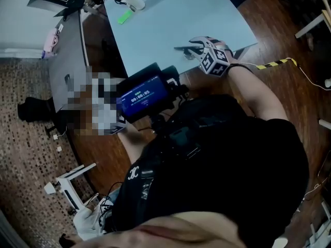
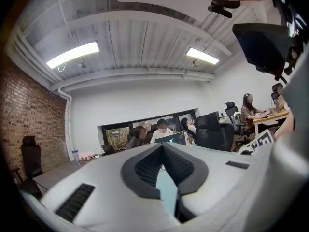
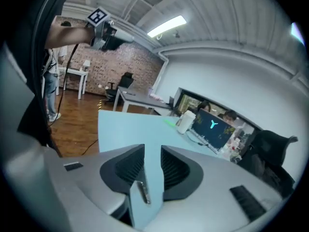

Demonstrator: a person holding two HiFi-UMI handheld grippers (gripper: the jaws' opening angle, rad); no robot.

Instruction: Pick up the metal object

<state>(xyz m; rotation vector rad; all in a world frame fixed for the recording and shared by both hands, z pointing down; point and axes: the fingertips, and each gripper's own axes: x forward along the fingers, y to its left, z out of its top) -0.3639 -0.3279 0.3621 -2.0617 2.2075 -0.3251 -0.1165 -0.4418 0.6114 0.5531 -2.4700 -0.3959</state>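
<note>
Between right claw's (image 3: 152,152) ribbed pads (image 3: 123,168), slim shiny metal object (image 3: 143,192), blue tabletop (image 3: 125,129).

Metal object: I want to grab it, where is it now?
In the right gripper view the metal object lies on the light blue table between the right tool's parted jaws.

Metal object (image 3: 143,192) lies on table (image 3: 120,127), between right tongs (image 3: 152,148); cup (image 3: 185,121) farther behind.

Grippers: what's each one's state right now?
Left gripper: closed, nothing held.
Right gripper: open; metal object lies between its jaws, not gripped.
</note>
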